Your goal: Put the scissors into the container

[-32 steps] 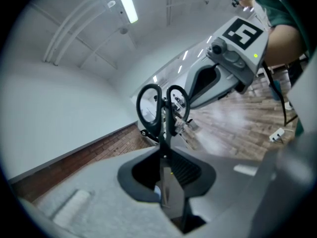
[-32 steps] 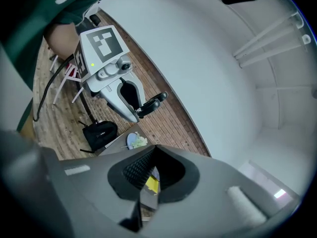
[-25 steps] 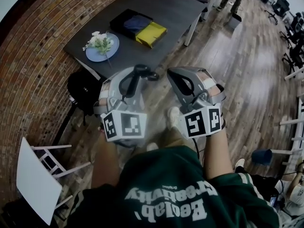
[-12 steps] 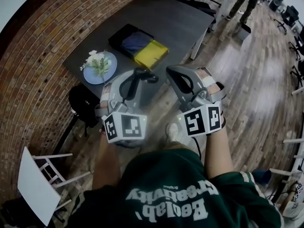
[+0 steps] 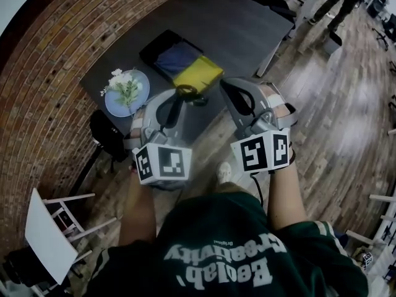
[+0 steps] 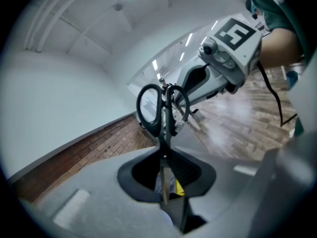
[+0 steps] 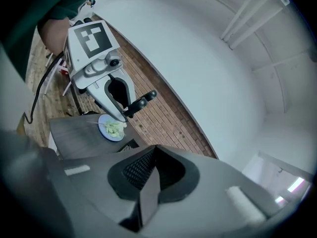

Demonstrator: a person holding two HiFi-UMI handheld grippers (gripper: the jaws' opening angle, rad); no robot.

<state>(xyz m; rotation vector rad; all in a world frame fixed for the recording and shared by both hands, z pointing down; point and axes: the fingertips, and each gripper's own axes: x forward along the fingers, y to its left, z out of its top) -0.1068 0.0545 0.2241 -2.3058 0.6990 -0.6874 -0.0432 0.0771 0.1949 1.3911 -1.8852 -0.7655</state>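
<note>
Black-handled scissors point(image 5: 186, 94) stick out of my left gripper point(image 5: 175, 104), which is shut on their blades; the handles point(image 6: 162, 108) point forward and the blades vanish between the jaws. My right gripper point(image 5: 234, 94) hangs beside it at the same height, shut with nothing in it. Both hover over the near edge of a dark grey table point(image 5: 235, 23). On the table lies the black container point(image 5: 162, 47) with a blue and a yellow item inside, just beyond the scissors. From the right gripper view the left gripper point(image 7: 106, 78) and scissors point(image 7: 141, 102) show in profile.
A blue plate with white flowers point(image 5: 125, 91) sits at the table's left end. A black bag point(image 5: 106, 132) lies under that end by the brick wall point(image 5: 43, 73). A white chair point(image 5: 49, 231) stands lower left. A person point(image 5: 340, 2) stands far right on the wooden floor.
The table, container and plate have drawn closer and lower in the head view as both grippers advanced toward them. The scissors stay gripped the same way.
</note>
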